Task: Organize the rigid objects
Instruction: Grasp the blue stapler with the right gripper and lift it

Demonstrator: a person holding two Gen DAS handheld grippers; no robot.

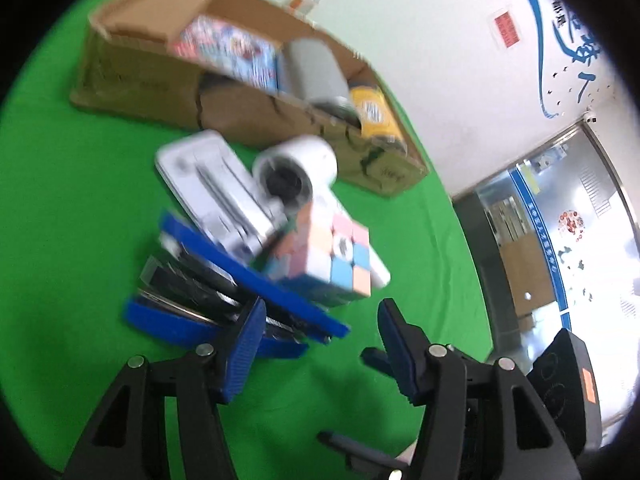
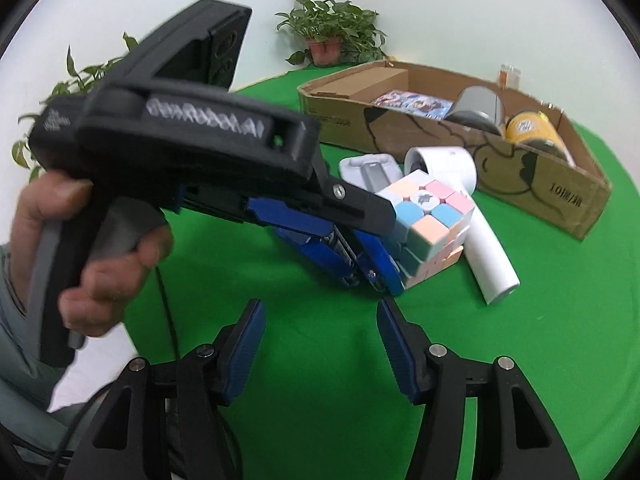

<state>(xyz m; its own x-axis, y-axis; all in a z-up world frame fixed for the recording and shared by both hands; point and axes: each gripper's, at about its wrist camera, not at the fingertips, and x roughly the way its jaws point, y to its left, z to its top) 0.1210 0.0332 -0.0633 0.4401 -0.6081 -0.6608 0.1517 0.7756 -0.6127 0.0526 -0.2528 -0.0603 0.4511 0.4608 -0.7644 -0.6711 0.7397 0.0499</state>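
Pick step – left gripper point(image 1: 322, 328) half-wide, empty, nosing toward blue plastic stapler point(image 1: 224, 304) beside pastel puzzle cube point(image 1: 320, 256). Right gripper point(image 2: 322, 330) half-wide, empty. Next, prob.: straddle stapler, pinch, carry to open cardboard box point(image 2: 540, 184).

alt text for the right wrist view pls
A hand holds the left gripper down by a blue stapler and pastel puzzle cube on green cloth; a cardboard box sits behind, the open right gripper in front.
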